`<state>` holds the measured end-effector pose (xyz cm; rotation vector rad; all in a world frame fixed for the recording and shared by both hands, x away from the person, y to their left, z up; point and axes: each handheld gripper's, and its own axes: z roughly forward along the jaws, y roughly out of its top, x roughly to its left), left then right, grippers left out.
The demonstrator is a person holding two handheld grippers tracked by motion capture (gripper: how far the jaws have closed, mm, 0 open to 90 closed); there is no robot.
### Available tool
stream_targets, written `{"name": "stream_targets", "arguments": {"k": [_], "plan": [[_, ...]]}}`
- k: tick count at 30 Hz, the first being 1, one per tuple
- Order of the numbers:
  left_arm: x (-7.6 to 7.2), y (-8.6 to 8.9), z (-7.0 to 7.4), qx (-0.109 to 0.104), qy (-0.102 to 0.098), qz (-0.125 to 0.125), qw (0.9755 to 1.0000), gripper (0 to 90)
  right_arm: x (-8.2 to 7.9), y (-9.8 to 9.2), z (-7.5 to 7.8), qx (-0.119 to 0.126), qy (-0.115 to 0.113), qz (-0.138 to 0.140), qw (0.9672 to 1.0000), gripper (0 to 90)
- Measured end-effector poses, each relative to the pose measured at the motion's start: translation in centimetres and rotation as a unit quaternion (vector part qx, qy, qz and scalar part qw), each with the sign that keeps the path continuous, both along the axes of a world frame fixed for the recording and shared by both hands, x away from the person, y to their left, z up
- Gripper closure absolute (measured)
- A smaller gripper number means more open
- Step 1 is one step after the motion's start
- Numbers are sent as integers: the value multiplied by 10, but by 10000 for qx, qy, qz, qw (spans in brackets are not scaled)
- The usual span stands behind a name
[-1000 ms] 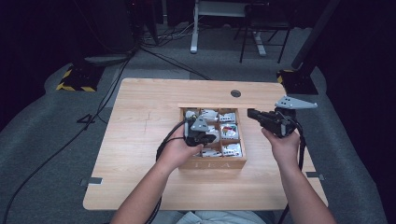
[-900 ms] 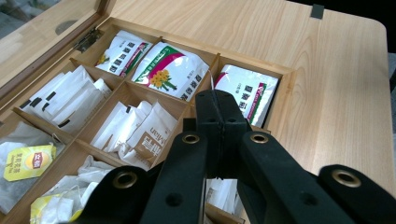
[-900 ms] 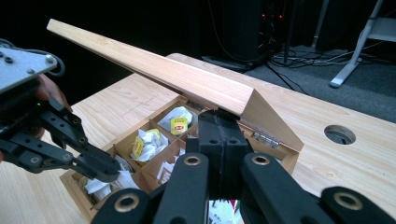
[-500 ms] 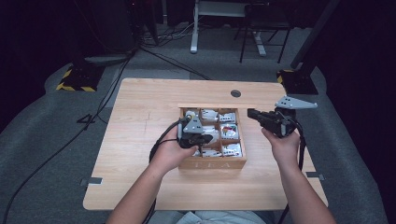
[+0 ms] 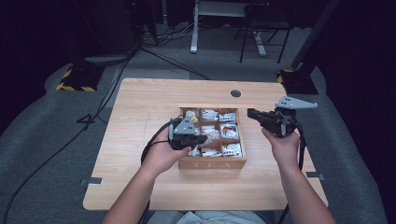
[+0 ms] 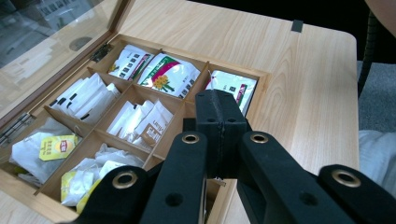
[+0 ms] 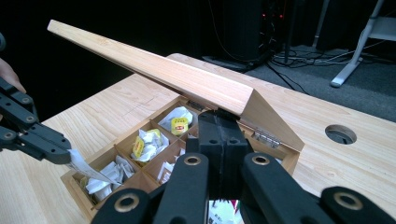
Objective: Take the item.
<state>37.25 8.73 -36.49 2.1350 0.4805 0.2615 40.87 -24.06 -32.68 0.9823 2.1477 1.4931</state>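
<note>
The left claw (image 7: 60,156), jaws pressed together, pinches a tea bag (image 7: 86,169) just above the tea box (image 5: 212,163). The right claw (image 7: 219,140), shut and empty, props the lid (image 7: 154,70). Slipping drops the lid onto the left claw.

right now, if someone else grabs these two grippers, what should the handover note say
Left gripper: jaws shut on a white tea bag, held just above the compartments of the tea box.
Right gripper: jaws shut, empty, tip by the corner of the raised lid; contact unclear.
Done: lid open, one bag pinched.
Left: carry the bag clear, probably set it on the table.
</note>
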Motion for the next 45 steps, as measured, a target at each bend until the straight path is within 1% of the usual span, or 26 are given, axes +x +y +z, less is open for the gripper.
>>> {"name": "stream_targets", "arguments": {"k": [11,15,19,20,24,25,28,29,33,36,40,42,45], "plan": [[-5,17,4,-10,-41,67,10000,900,0,0,0,9,14,-4,10000,899],[-7,24,5,-36,-72,116,9999,900,0,0,-1,10,16,1,10000,899],[-9,32,5,-152,3,194,9997,900,1,0,-1,2,20,6,10000,899],[-9,32,5,-152,3,194,9997,900,1,0,-1,-2,19,3,10000,899],[-12,43,5,-148,-46,279,9995,900,1,1,-1,-11,14,7,10000,899],[-12,43,5,-148,-46,279,9995,900,1,1,-1,-10,15,7,10000,899],[-15,52,4,-132,-93,372,9992,900,1,1,-1,-14,30,8,10000,899],[-15,52,4,-132,-93,372,9992,900,1,1,-1,-14,30,8,10000,899],[-19,62,-1,-107,-127,437,9989,900,1,1,-2,-25,28,12,10000,899],[-22,69,-5,-155,-152,503,9985,900,1,1,-2,-25,28,2,10000,899],[-23,79,-8,-164,-204,574,9980,900,1,1,-2,-33,29,-6,10000,899],[-24,81,-8,-194,-204,590,9979,900,1,1,-2,-42,30,-10,10000,899],[-26,87,-10,-240,-276,636,9973,900,1,2,-3,-43,36,-6,10000,899]]}}
